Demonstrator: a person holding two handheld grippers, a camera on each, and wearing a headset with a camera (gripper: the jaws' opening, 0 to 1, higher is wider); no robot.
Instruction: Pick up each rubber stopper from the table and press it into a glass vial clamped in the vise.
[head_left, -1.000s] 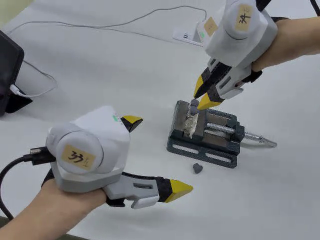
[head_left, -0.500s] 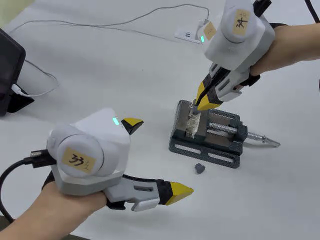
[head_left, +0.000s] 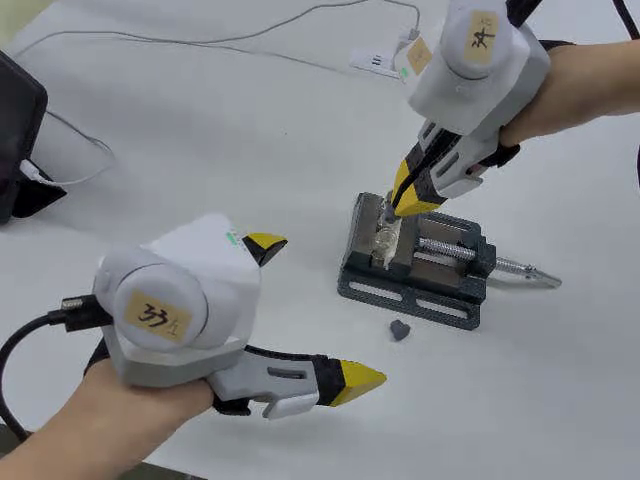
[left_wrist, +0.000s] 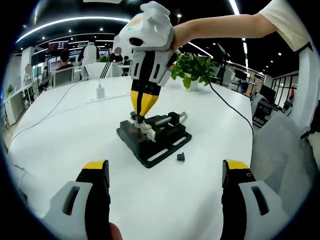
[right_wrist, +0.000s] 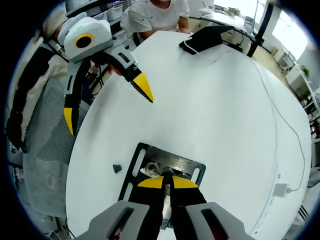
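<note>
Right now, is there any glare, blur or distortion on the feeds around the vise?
Head view: even, soft light, sharp, with a faint shadow beside the vise. Left gripper view: the fisheye curves the ceiling light strips, which glare, but the vise is small and crisp. Right gripper view: heavy fisheye, and the right hand-held gripper sits close to the lens, soft, covering part of the vise.

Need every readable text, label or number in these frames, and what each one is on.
"33", then an unclear mark: handwritten sticker on the left gripper.
"34", handwritten and turned sideways, so not certain: top sticker on the right gripper.
Small tag beside that sticker: too small to read.
Wall screen in the left gripper view: blurred, unreadable.
</note>
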